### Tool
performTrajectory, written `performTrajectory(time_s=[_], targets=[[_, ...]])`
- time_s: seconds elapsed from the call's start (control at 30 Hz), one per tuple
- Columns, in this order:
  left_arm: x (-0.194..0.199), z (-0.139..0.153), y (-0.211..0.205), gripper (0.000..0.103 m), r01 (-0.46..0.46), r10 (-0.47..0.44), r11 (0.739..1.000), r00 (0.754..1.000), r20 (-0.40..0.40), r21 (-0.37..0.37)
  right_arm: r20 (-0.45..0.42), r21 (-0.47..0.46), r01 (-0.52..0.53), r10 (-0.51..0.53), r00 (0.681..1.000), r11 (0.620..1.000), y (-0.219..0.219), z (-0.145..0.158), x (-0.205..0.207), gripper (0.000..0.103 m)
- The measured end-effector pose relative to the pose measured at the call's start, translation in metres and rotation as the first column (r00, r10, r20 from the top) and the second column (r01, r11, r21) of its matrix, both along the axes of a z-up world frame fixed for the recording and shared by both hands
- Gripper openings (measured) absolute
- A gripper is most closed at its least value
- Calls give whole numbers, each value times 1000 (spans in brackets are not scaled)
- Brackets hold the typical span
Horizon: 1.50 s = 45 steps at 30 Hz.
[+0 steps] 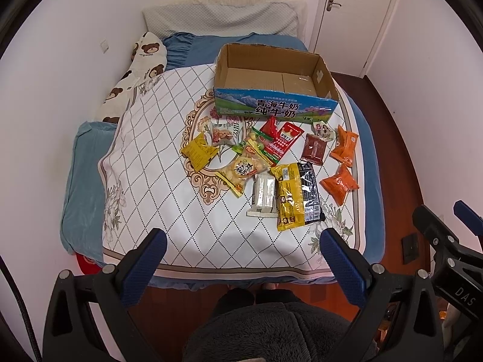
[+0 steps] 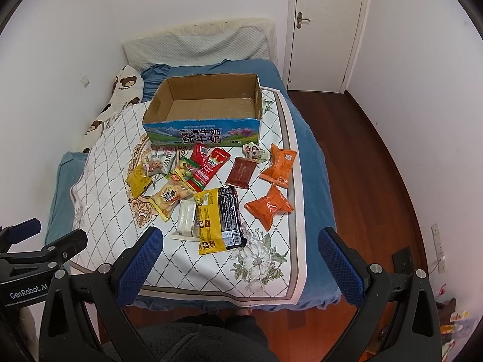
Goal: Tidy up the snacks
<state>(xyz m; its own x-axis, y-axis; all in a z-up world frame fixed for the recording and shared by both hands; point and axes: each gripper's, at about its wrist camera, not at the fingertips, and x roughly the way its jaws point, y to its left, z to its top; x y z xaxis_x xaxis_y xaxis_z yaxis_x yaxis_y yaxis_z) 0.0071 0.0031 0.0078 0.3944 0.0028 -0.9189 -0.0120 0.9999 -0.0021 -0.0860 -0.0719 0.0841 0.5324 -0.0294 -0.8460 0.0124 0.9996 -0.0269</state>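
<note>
An empty cardboard milk box (image 1: pixel 273 107) (image 2: pixel 202 134) stands open on the bed's white quilted mat. In front of it lie several snack packets: a yellow-and-black bag (image 1: pixel 297 196) (image 2: pixel 219 218), two orange packets (image 1: pixel 339 184) (image 2: pixel 268 205), a brown packet (image 1: pixel 315 147) (image 2: pixel 243 172), a red packet (image 1: pixel 282 141) (image 2: pixel 211 163), a white wafer pack (image 1: pixel 264 194) (image 2: pixel 187 218) and a small yellow packet (image 1: pixel 199 150) (image 2: pixel 137 179). My left gripper (image 1: pixel 244 241) is open and empty above the mat's near edge. My right gripper (image 2: pixel 241 241) is open and empty, just short of the yellow-and-black bag.
The bed has a blue sheet (image 2: pixel 314 181), pillows (image 1: pixel 220 18) and a bear-print cushion (image 1: pixel 142 69) by the left wall. Wooden floor (image 2: pixel 362 157) and a white door (image 2: pixel 326 24) lie to the right. The person's dark fleece clothing (image 1: pixel 271 331) fills the bottom.
</note>
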Motion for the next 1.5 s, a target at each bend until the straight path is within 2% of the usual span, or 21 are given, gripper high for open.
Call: performTrajectory(time_s=[1.5], targets=[[-1,9,3,103,1,0,1000,999,33,-21,31,4,2,-2,1000,1000,7,13,-1,103]])
